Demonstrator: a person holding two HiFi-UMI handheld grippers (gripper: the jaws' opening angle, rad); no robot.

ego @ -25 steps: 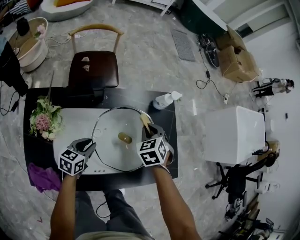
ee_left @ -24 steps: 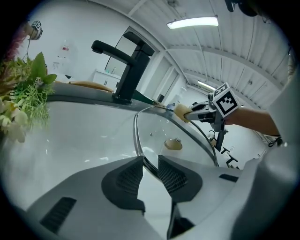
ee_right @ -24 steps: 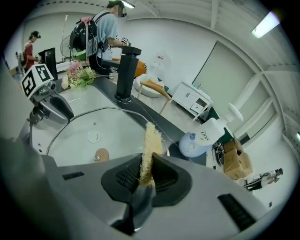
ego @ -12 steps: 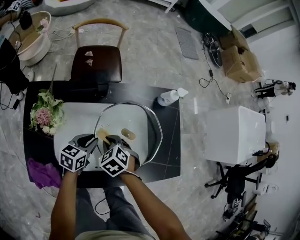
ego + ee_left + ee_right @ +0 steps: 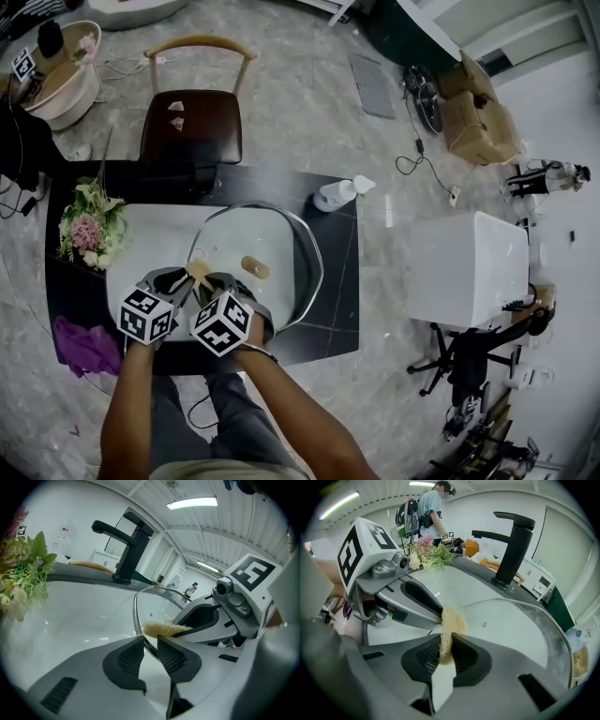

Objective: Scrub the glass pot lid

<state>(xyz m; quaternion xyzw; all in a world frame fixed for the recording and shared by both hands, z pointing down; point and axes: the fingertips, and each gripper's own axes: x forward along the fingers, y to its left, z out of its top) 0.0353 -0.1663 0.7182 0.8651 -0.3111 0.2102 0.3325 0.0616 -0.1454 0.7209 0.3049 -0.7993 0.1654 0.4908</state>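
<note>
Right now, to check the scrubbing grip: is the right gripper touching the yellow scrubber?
Touching. The right gripper view shows the right gripper with both jaws closed on the yellow scrubber, pinching it between their pads.

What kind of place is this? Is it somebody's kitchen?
Probably not a home kitchen: more like a workshop or lab with a practice sink. A white sink with a black tap sits on a small table, while cardboard boxes and loose cables lie on the bare floor.
</note>
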